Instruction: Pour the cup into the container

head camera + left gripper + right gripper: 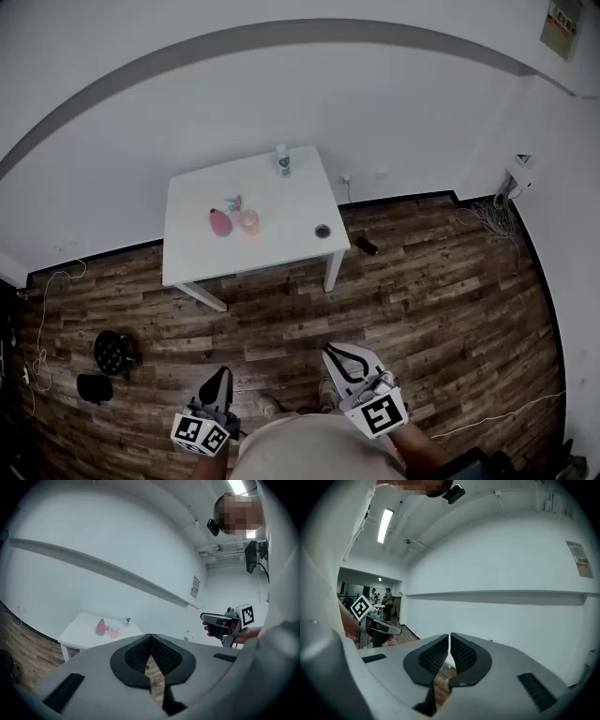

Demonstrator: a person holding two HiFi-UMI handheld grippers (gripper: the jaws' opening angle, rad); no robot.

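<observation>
Head view: one white table far ahead. On it: one pink container, one cup just right of it, one bottle at the far edge. Two grippers near: left gripper, right gripper, both pinched closed and empty.
</observation>
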